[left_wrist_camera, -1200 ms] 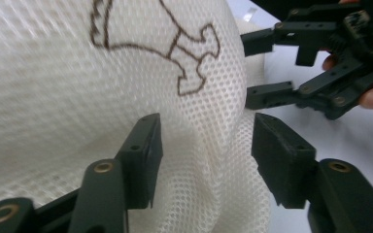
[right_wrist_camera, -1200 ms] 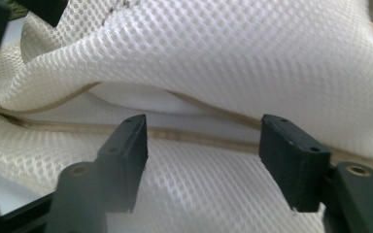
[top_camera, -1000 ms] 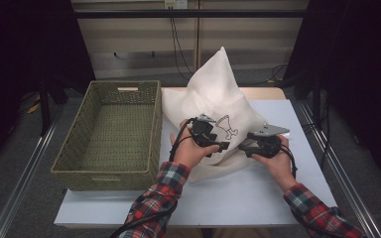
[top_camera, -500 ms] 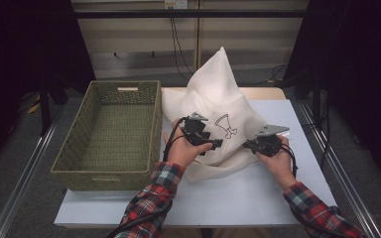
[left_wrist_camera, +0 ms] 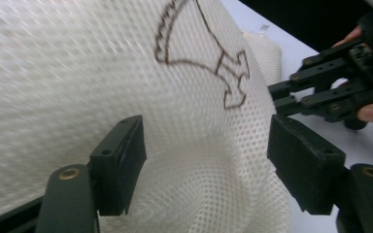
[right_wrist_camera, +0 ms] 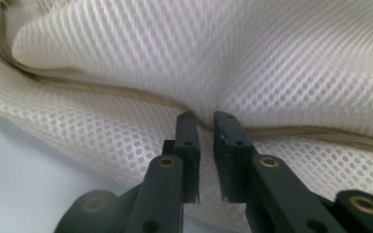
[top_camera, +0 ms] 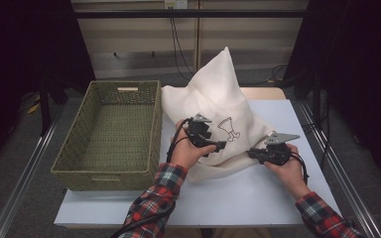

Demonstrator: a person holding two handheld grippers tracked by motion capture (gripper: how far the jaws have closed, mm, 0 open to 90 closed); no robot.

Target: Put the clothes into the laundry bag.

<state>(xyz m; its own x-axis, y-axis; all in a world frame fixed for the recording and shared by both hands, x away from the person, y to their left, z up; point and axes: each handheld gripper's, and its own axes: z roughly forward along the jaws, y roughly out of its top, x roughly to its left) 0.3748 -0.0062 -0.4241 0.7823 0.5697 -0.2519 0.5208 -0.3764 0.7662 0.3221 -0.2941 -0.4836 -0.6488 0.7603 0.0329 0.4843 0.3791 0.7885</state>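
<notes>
A white mesh bag [top_camera: 218,94] with a drawn brown emblem [top_camera: 228,130] lies puffed up on the table. My left gripper [top_camera: 221,145] is at the bag's front, just left of the emblem. Its jaws have just been opening and stand wide, with a bulge of mesh [left_wrist_camera: 77,73] between the pads and touching neither; left gripper [left_wrist_camera: 206,155]. My right gripper [top_camera: 250,152] is at the bag's lower right edge. Its jaws have just eased apart slightly, and the tips still pinch the mesh [right_wrist_camera: 272,58] at the zipper seam [right_wrist_camera: 102,90]; right gripper [right_wrist_camera: 206,121].
A woven green-brown basket [top_camera: 106,168] stands to the left of the bag, with nothing in it. The pale table [top_camera: 258,198] has bare room in front of the bag and to its right. Metal rails run along both table sides.
The right gripper has shifted a little along the bag's lower edge and its jaws have narrowed onto the seam. The left hand has stayed in place.
</notes>
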